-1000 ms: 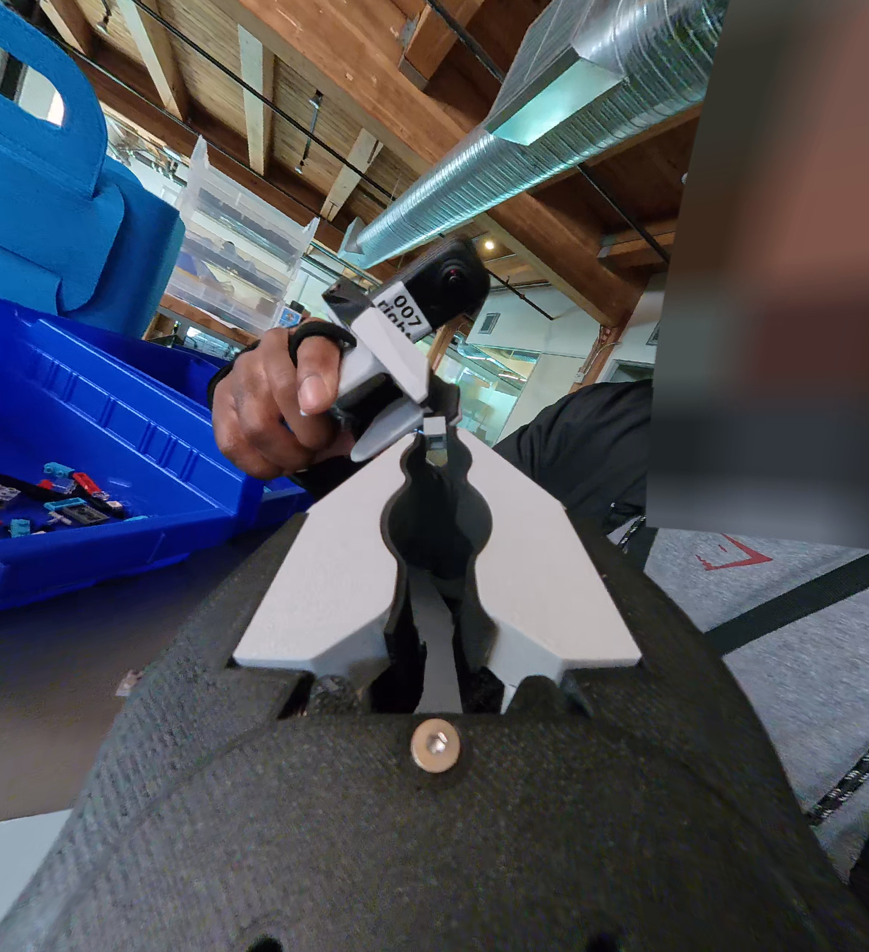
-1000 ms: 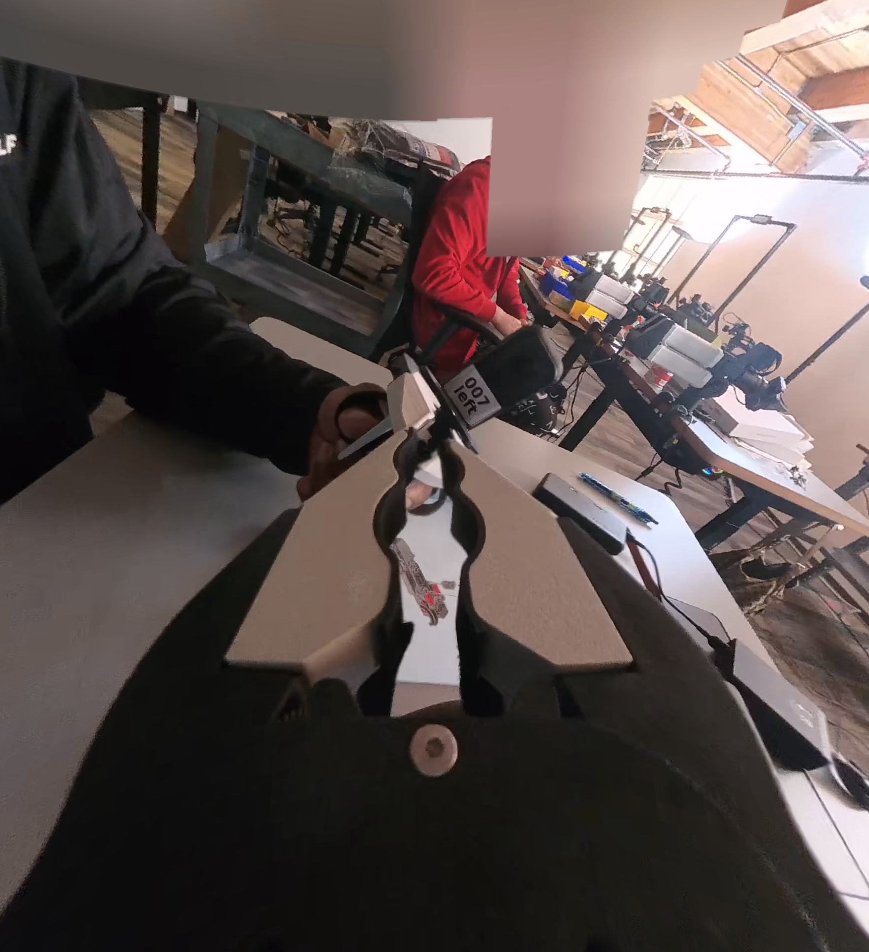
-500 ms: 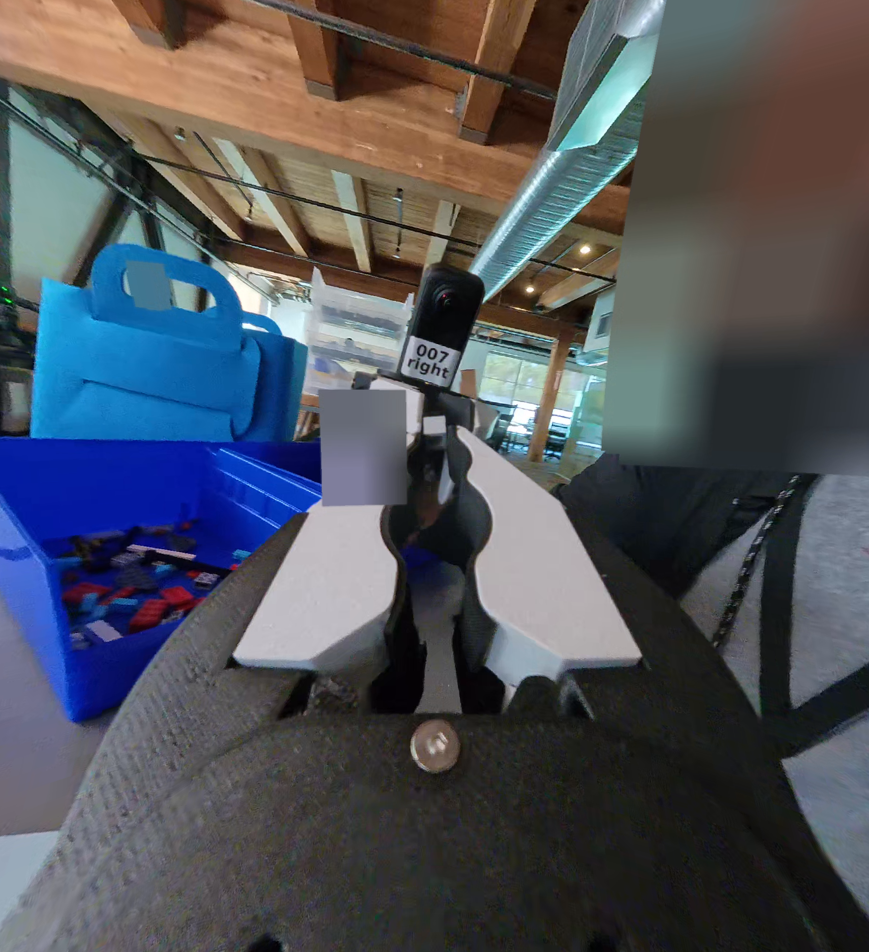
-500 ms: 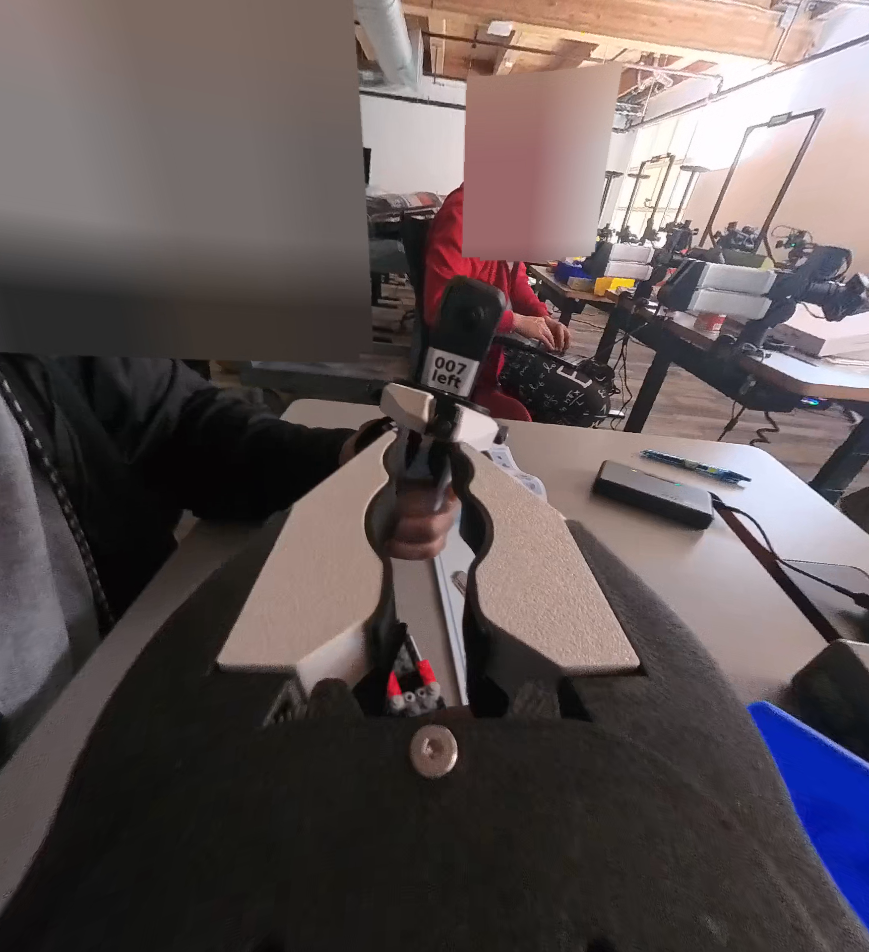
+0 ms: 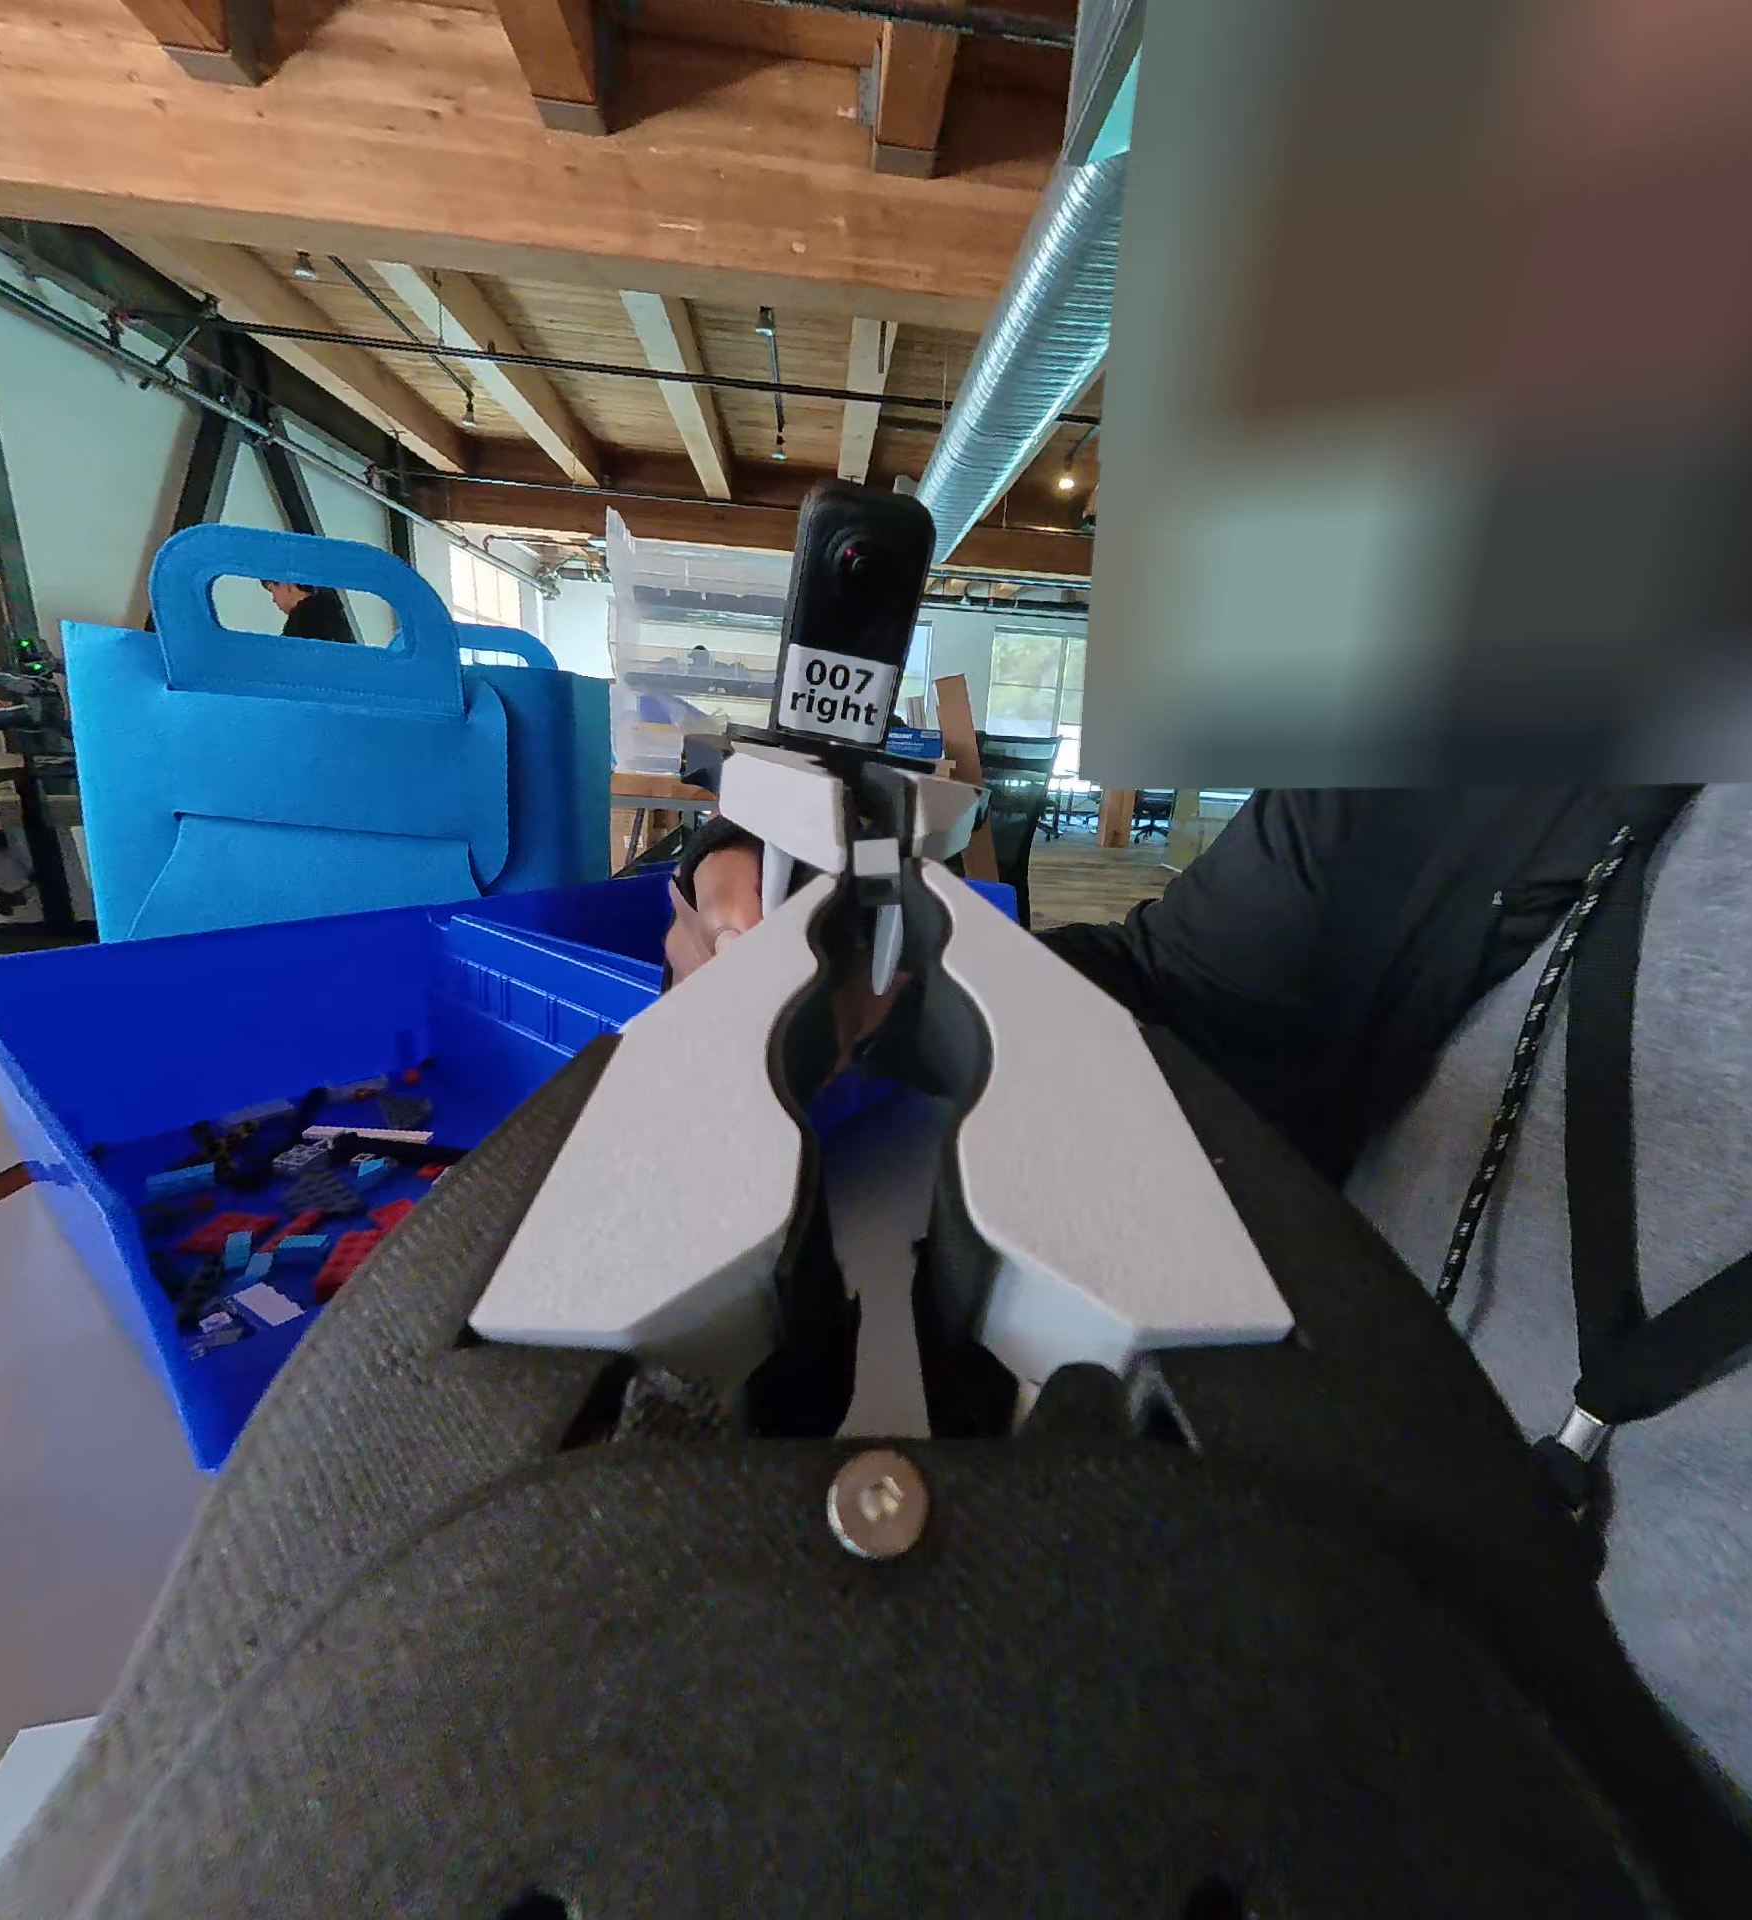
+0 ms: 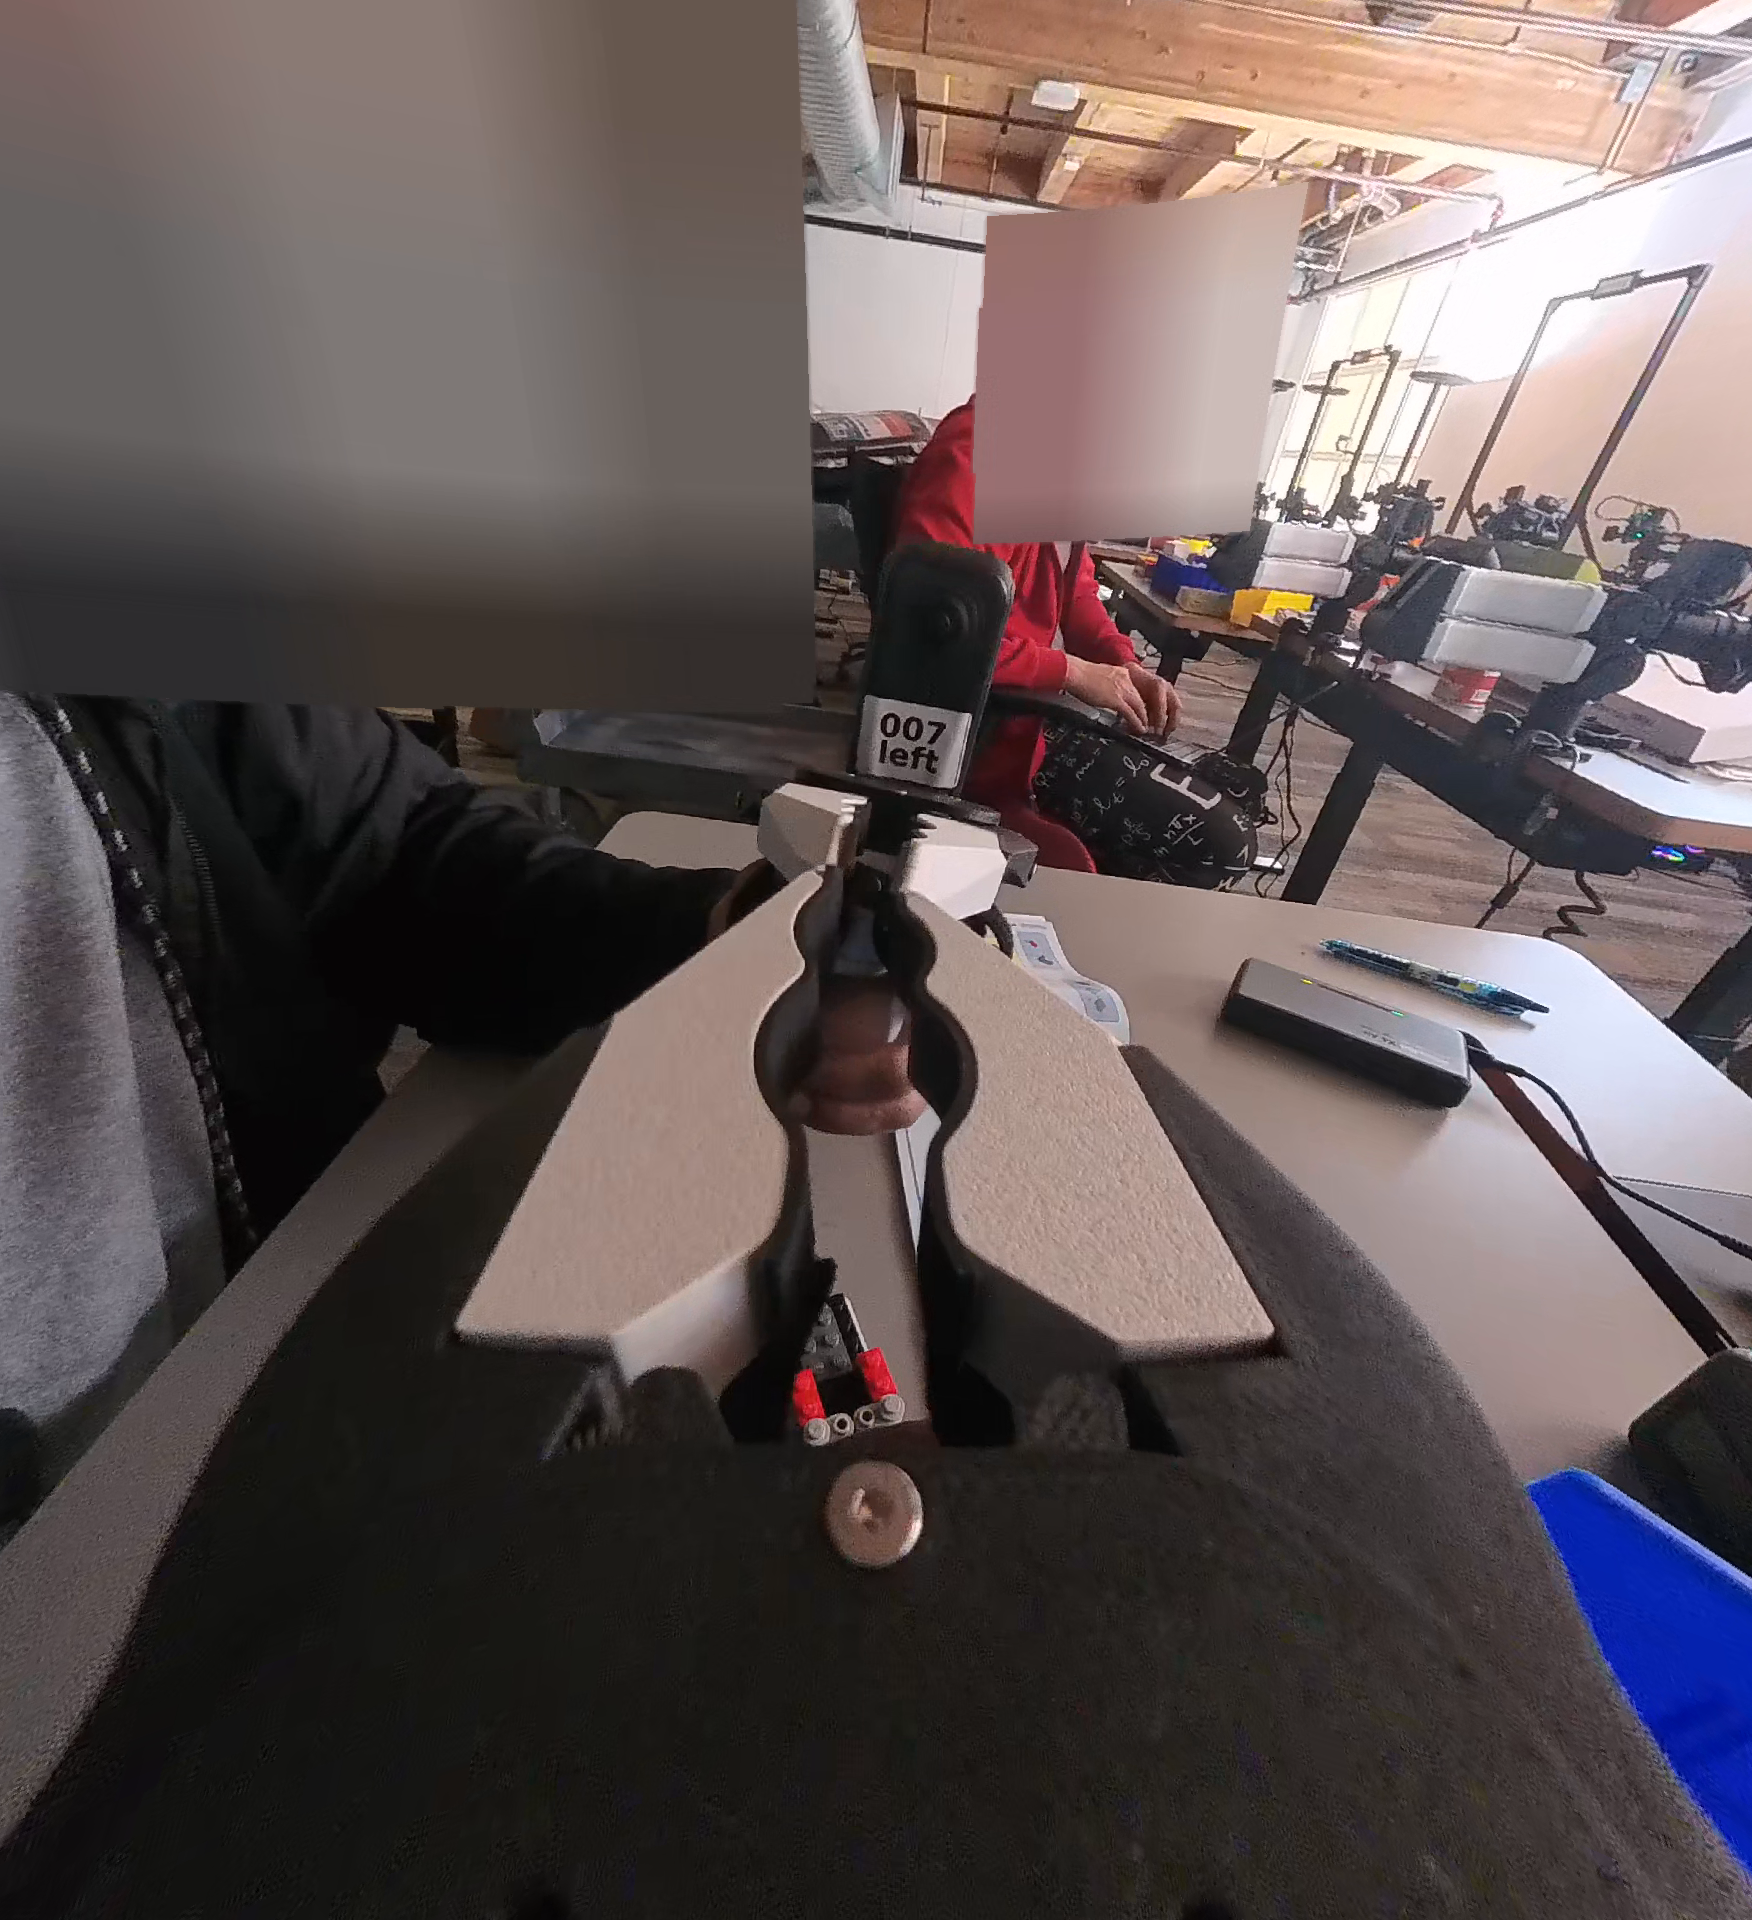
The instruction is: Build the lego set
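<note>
My left gripper (image 5: 877,883) is raised off the table and shut on a small pale grey lego piece (image 5: 877,860) at its tips. My right gripper (image 6: 856,888) faces it tip to tip, with its jaws nearly closed. It also shows in the left wrist view (image 5: 872,831), right at the pale piece. I cannot tell whether it grips anything. The left gripper shows in the right wrist view (image 6: 877,868). A partly built model (image 6: 846,1382) of dark grey and red bricks lies on the table below the right gripper.
A blue bin (image 5: 228,997) with several loose bricks (image 5: 280,1226) stands left of the left gripper, and its corner shows in the right wrist view (image 6: 1703,1662). A blue felt bag (image 5: 311,790) is behind it. An instruction sheet (image 6: 1069,977), a black box with cable (image 6: 1350,1039) and a pen (image 6: 1423,971) lie on the table. The tips of both grippers are at nearly the same place.
Both grippers have levelled out from a tilted pose and stayed tip to tip. The bin and the model on the table have come into view.
</note>
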### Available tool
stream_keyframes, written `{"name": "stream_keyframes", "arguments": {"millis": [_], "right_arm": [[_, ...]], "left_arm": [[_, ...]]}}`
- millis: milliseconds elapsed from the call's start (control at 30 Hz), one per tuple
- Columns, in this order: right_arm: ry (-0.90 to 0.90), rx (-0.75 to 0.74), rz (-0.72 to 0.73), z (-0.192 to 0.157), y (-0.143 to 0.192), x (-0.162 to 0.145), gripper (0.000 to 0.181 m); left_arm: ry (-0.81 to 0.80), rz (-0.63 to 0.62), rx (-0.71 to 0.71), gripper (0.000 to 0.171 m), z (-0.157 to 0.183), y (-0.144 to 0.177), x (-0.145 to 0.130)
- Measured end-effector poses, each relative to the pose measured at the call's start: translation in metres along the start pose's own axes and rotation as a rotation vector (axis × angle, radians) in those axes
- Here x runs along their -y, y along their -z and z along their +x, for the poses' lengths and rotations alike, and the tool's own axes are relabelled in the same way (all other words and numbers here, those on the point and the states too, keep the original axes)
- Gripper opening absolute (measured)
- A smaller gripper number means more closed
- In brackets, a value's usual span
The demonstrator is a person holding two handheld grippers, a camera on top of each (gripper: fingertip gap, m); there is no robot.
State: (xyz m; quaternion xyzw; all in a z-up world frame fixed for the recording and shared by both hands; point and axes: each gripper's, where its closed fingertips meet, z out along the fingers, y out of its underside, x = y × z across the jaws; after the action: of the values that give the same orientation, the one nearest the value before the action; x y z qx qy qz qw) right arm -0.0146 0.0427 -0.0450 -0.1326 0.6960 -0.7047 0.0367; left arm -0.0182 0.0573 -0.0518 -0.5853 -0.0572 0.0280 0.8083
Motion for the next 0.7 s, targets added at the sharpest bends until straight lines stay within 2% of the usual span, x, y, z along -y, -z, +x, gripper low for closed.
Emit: {"name": "stream_keyframes", "arguments": {"millis": [167, 367, 700], "right_arm": [[0.08, 0.013, -0.016, -0.006, 0.001, -0.002, 0.008], [0.19, 0.013, -0.058, -0.009, 0.004, -0.007, 0.008], [0.218, 0.002, -0.084, -0.007, 0.006, -0.012, 0.008]], "left_arm": [[0.003, -0.031, -0.03, 0.008, 0.005, -0.001, -0.003], [0.083, -0.05, -0.078, 0.008, 0.008, -0.002, -0.009], [0.2, -0.044, -0.102, 0.008, 0.003, -0.001, -0.014]]}}
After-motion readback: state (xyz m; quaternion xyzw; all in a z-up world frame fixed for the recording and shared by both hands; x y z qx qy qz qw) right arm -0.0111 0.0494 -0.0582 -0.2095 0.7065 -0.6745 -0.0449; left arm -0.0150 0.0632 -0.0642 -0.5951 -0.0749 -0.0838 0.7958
